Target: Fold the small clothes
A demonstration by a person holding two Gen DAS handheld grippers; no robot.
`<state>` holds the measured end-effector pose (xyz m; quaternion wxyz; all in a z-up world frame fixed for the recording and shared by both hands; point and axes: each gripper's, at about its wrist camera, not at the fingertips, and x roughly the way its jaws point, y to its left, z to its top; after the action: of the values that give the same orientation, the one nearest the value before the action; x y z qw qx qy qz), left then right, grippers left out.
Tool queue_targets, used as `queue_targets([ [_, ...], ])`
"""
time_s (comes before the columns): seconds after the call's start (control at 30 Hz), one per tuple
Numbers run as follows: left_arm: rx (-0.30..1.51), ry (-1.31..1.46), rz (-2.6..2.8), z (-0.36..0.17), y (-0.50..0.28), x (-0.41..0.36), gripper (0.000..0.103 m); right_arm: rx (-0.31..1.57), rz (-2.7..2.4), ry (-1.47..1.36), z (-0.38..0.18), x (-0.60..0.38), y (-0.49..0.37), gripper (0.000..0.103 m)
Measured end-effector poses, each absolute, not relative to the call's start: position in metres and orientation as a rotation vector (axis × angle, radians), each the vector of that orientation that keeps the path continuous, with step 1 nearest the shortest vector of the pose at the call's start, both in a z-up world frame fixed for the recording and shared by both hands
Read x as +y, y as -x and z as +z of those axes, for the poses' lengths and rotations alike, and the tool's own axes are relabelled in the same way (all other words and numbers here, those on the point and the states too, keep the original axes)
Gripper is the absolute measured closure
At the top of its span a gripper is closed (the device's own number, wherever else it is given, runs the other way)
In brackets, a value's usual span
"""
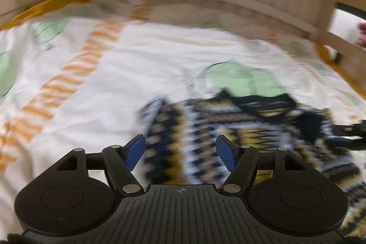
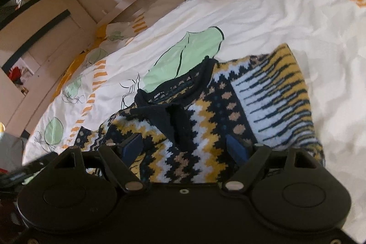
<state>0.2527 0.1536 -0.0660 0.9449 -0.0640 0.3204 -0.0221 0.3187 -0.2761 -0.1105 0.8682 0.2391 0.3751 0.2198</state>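
Lying under both spread grippers, sweater

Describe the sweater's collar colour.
Dark navy collar on the patterned sweater; clearest in the right wrist view.

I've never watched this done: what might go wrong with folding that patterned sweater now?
The sweater lies rumpled on the soft bedsheet, so either gripper could pinch sheet along with knit. Both the left gripper and right gripper have jaws open over bunched layers; grabbing several at once may leave a crooked fold.
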Motion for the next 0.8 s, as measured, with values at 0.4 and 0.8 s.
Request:
queue_targets([
  [0.4, 0.741, 0.236, -0.007, -0.074, -0.271, 0.173, 0.036, 0.778, 0.370, -0.669, -0.088, -0.265, -0.331, 0.020],
  [0.8, 0.767, 0.296, -0.023, -0.070, -0.274, 0.179, 0.036, 0.964, 0.271, -0.197, -0.092, -0.209, -0.344, 0.021],
])
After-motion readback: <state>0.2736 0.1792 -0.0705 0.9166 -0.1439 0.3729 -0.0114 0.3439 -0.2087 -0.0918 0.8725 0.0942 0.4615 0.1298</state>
